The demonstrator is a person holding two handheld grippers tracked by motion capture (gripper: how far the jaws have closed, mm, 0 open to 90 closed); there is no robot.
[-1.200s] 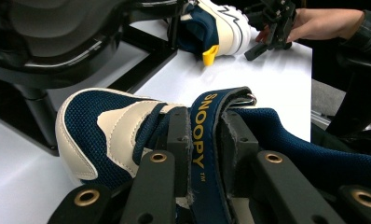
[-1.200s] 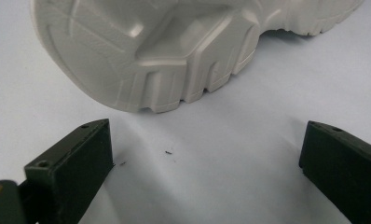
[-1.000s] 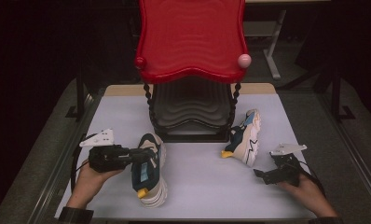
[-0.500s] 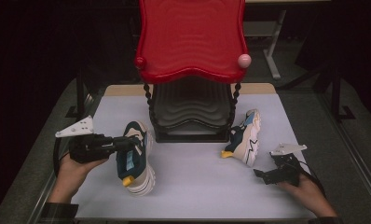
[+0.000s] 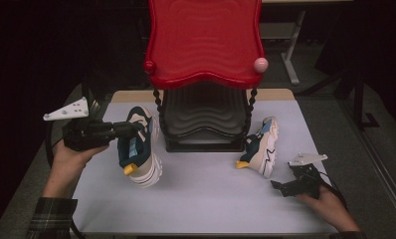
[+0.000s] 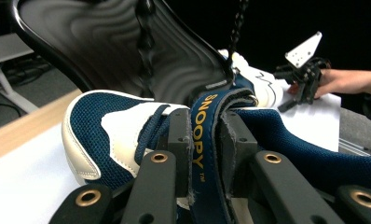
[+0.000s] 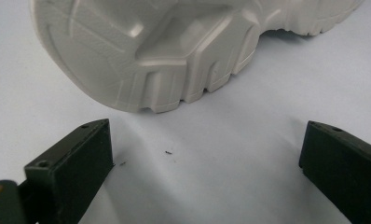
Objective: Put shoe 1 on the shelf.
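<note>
Shoe [image 5: 136, 147] number one hangs in the air just left of the red and black rack [image 5: 204, 74], pinched by its tongue strap in the left gripper [image 5: 129, 130], likely so it can go on a shelf. Right gripper [image 5: 279, 187] rests spread wide near the other shoe [image 5: 259, 147], which lies at the rack's right foot.

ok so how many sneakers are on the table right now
2: one navy and white sneaker at the left, gripped by its tongue in the left gripper; the other sneaker lies on its side right of the black rack shelf.
</note>
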